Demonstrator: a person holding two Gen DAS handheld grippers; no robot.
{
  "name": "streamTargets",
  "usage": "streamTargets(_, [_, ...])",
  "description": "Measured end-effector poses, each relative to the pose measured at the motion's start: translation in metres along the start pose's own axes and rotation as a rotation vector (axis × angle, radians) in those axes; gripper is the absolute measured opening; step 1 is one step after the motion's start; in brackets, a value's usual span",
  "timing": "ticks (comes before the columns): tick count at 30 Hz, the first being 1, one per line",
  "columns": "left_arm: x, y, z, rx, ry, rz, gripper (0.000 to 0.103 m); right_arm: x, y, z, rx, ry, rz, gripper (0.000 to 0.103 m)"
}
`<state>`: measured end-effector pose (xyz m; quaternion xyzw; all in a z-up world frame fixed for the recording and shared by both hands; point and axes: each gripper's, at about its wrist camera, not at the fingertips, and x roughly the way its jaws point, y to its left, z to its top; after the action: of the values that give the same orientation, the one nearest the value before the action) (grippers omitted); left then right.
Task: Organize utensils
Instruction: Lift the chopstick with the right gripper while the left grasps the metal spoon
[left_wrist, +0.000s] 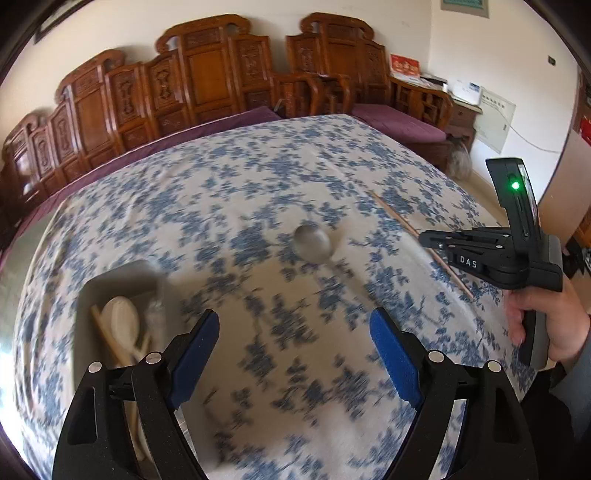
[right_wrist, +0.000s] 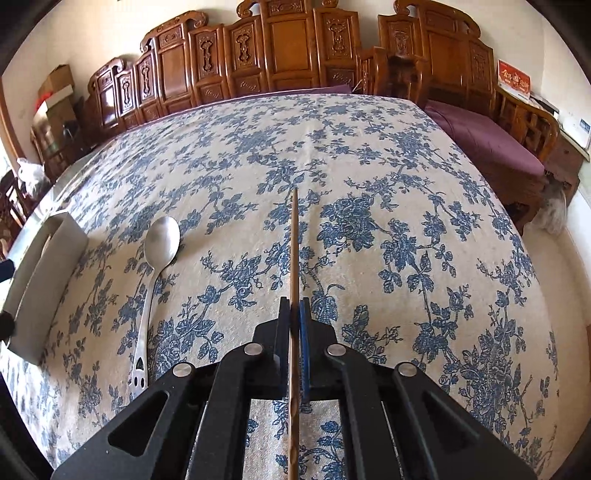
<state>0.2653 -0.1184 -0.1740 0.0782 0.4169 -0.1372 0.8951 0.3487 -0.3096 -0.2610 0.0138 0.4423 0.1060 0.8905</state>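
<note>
Over a floral-clothed bench (right_wrist: 406, 155), the right gripper (right_wrist: 294, 310) has its fingers pinched on a wooden chopstick (right_wrist: 294, 243), the left gripper (left_wrist: 293, 332) gapes wide and holds nothing, and a metal spoon (right_wrist: 157, 258) lies beside a grey utensil tray (left_wrist: 122, 273).

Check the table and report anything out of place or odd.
Nothing is spilled or damaged. The metal spoon lies loose on the tablecloth, outside the grey tray that already holds utensils. The right tongs are shut on a single chopstick; the left tongs are open.
</note>
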Motion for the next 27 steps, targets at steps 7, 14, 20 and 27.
streamTargets(7, [0.038,-0.030,0.014,0.038,0.046,-0.033,0.071,-0.002,-0.009,0.001,0.045,-0.014,0.037,0.006])
streamTargets(14, [0.085,-0.043,0.019,0.022,0.136,-0.070,0.050,-0.003,-0.018,0.003,0.086,-0.021,0.061,0.006])
streamTargets(20, [0.105,-0.049,0.025,0.023,0.158,-0.047,0.038,-0.003,-0.017,0.003,0.086,-0.021,0.065,0.006])
streamTargets(27, [0.116,-0.043,0.028,0.008,0.174,-0.026,0.020,-0.003,-0.014,0.003,0.080,-0.020,0.069,0.006])
